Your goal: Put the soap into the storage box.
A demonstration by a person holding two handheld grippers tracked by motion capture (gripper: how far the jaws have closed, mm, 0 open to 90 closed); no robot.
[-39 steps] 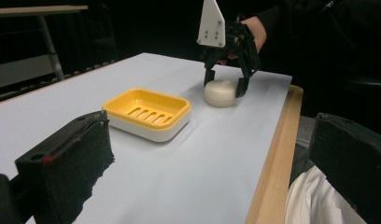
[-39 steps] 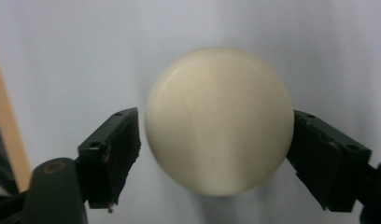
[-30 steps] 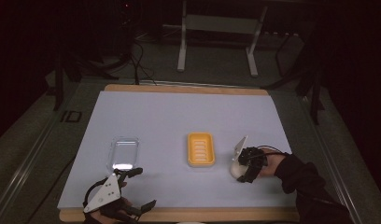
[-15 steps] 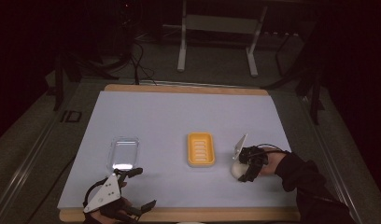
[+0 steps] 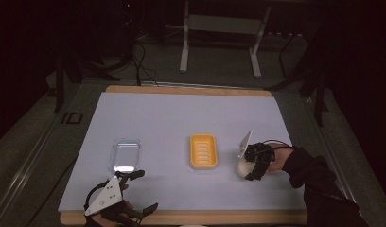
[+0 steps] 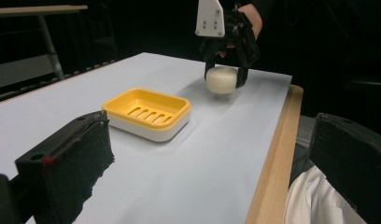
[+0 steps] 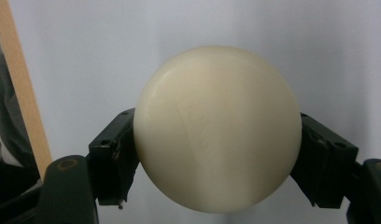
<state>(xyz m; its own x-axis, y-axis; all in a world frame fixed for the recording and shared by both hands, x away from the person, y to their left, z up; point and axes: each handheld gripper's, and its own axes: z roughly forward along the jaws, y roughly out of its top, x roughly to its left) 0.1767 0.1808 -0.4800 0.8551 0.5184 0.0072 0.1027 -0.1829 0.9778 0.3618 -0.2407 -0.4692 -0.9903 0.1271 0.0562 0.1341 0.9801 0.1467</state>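
A cream round bar of soap [image 7: 216, 128] sits between the jaws of my right gripper [image 5: 250, 165], which is shut on it just above the table at the right; the left gripper view shows that soap [image 6: 221, 78] slightly lifted, with its shadow below. A yellow soap dish [image 5: 204, 151] on a white base lies mid-table, left of the soap [image 5: 242, 168]. My left gripper [image 5: 136, 191] rests at the front left edge, jaws wide apart and empty, pointing toward the soap dish [image 6: 146, 112].
A clear plastic lid or tray [image 5: 125, 154] lies on the pale blue table cover [image 5: 181, 118], just beyond my left gripper. The wooden table edge [image 6: 272, 154] runs along the front. A metal stand [image 5: 219, 28] is behind the table.
The right gripper with the soap has shifted slightly; the soap now hangs just off the table. The left gripper has stayed put.
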